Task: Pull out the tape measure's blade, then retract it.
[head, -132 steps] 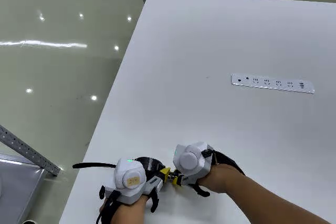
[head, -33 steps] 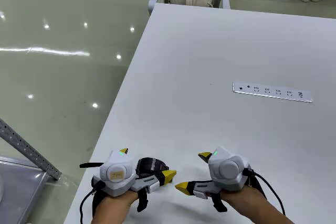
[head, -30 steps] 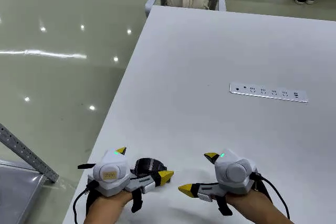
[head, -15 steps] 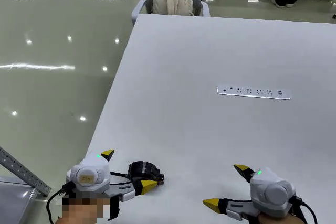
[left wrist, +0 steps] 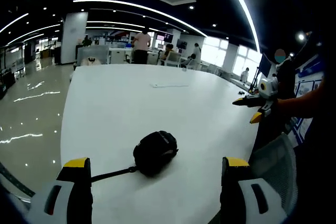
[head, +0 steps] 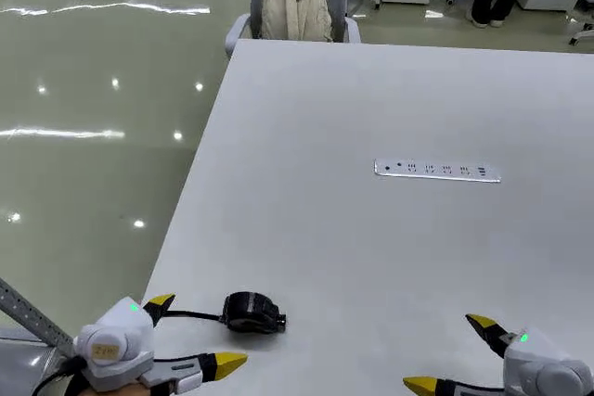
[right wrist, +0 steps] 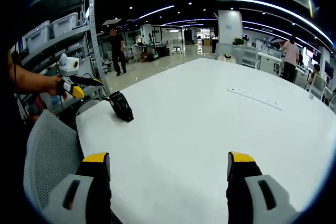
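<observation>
Both pairs of jaws open and empty, the tape measure lies just ahead of my left gripper, well apart from my right gripper.

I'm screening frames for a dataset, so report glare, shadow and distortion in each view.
Head view: sharp; ceiling lights glare off the glossy floor; the white table is evenly lit, with a faint shadow under the tape measure. Left gripper view: fisheye bows the table's edges. Right gripper view: same bowing, and the shelving curves.
</observation>
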Demonstrator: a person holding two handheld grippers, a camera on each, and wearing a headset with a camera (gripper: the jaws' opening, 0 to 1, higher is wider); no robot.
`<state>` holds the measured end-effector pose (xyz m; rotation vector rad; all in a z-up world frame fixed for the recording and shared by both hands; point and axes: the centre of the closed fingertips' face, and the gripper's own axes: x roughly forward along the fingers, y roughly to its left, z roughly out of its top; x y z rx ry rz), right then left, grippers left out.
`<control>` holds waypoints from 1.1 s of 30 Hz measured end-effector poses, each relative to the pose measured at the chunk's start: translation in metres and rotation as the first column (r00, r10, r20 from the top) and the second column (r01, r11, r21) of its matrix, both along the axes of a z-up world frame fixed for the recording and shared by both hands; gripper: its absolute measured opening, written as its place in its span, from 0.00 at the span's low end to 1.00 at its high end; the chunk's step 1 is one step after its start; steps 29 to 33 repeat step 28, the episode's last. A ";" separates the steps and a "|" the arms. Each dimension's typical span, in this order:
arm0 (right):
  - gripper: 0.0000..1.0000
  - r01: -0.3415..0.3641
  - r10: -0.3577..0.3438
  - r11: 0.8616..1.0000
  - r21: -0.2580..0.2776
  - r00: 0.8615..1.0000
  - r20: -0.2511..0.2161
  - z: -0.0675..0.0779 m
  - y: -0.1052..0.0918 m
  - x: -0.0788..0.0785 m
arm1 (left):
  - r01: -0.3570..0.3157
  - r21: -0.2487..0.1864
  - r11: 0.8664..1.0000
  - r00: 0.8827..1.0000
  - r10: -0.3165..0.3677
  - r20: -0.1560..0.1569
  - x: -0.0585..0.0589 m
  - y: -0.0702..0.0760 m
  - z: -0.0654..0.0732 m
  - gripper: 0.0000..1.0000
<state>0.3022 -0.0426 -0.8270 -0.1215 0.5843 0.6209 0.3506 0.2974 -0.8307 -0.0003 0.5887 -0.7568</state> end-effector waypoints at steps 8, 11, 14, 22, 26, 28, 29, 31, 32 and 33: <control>1.00 0.040 -0.040 0.998 -0.057 0.999 -0.001 -0.009 -0.045 -0.025 | 0.024 0.060 0.998 1.000 -0.024 0.002 -0.017 0.016 -0.006 1.00; 1.00 0.062 -0.063 0.997 -0.050 0.998 -0.012 -0.009 -0.059 -0.037 | 0.026 0.041 0.999 1.000 -0.027 0.008 -0.023 0.018 -0.003 1.00; 1.00 0.081 -0.082 0.996 -0.042 0.997 -0.009 -0.007 -0.071 -0.045 | 0.024 0.045 0.999 1.000 -0.024 0.011 -0.026 0.023 -0.004 1.00; 1.00 0.127 -0.127 0.991 -0.038 0.992 0.011 0.002 -0.088 -0.059 | 0.012 0.031 0.999 1.000 -0.012 0.011 -0.035 0.035 -0.005 1.00; 1.00 0.121 -0.121 0.991 -0.049 0.993 0.006 -0.001 -0.086 -0.061 | 0.012 0.028 1.000 1.000 -0.013 0.017 -0.033 0.035 -0.004 1.00; 1.00 0.122 -0.122 0.991 -0.047 0.993 0.004 -0.003 -0.086 -0.061 | 0.015 0.039 0.999 1.000 -0.016 0.019 -0.032 0.035 -0.003 1.00; 1.00 0.122 -0.122 0.991 -0.047 0.993 0.004 -0.003 -0.086 -0.061 | 0.015 0.039 0.999 1.000 -0.016 0.019 -0.032 0.035 -0.003 1.00; 1.00 0.122 -0.122 0.991 -0.047 0.993 0.004 -0.003 -0.086 -0.061 | 0.015 0.039 0.999 1.000 -0.016 0.019 -0.032 0.035 -0.003 1.00; 1.00 0.122 -0.122 0.991 -0.047 0.993 0.004 -0.003 -0.086 -0.061 | 0.015 0.039 0.999 1.000 -0.016 0.019 -0.032 0.035 -0.003 1.00; 1.00 0.122 -0.122 0.991 -0.047 0.993 0.004 -0.003 -0.086 -0.061 | 0.015 0.039 0.999 1.000 -0.016 0.019 -0.032 0.035 -0.003 1.00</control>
